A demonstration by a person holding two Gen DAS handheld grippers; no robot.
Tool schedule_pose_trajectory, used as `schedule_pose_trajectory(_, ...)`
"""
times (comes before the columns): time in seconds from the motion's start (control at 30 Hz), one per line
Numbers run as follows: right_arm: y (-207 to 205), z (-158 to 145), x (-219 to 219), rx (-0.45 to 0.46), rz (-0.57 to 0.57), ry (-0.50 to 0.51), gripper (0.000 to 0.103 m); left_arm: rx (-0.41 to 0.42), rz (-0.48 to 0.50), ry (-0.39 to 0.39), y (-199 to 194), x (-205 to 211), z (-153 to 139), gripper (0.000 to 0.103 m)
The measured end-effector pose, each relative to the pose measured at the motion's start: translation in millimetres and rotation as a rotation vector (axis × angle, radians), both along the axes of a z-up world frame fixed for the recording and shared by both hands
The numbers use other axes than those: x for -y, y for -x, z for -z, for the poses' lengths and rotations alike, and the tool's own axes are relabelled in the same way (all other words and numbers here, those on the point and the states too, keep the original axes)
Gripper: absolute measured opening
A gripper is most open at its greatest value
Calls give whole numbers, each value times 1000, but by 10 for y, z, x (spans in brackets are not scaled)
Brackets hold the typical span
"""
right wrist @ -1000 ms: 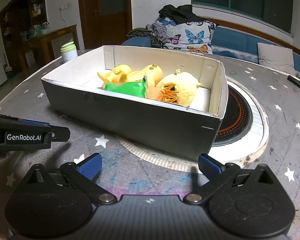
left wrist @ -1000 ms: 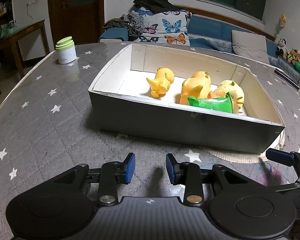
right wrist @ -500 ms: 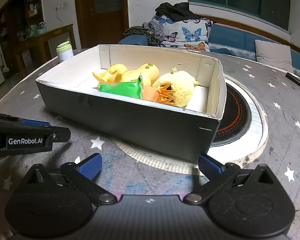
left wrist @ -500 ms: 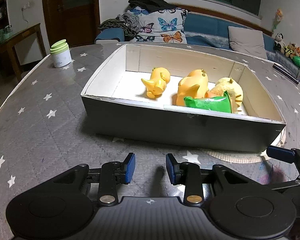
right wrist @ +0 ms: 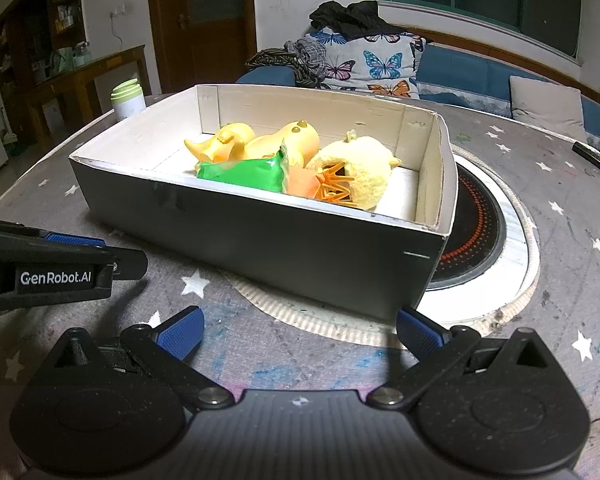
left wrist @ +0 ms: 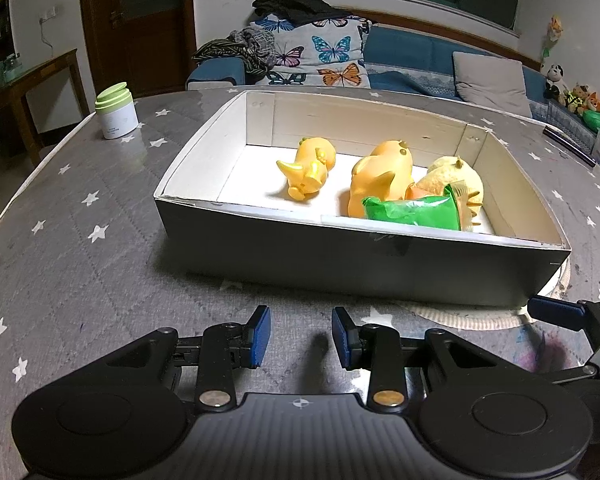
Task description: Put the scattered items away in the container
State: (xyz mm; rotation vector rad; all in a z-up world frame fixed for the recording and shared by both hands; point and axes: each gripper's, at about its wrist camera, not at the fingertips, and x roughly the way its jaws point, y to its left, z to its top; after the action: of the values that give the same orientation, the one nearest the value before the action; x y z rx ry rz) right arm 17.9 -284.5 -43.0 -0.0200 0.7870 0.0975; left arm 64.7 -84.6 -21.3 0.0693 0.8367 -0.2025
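Before box: I hold both grippers empty.
Left gripper: narrow gap.
Right gripper: wide apart.
Jar: I'd approach level, grip below lid.

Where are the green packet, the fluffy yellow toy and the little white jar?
green packet (right wrist: 242, 173), right wrist view, middle of its front face
fluffy yellow toy (right wrist: 364, 168), right wrist view, its plush body
white jar (left wrist: 118, 120), left wrist view, its white side

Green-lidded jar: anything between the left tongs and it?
Nothing visible. Bare starred tabletop lies between the left tongs and the green-lidded jar; the box sits right of that path.
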Motion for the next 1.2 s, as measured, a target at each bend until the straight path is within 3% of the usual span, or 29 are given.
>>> schedule_pose_trajectory(1.2,-20,8,-15,-14,-1,-6,103,20,16,35,13,-27,-30,36)
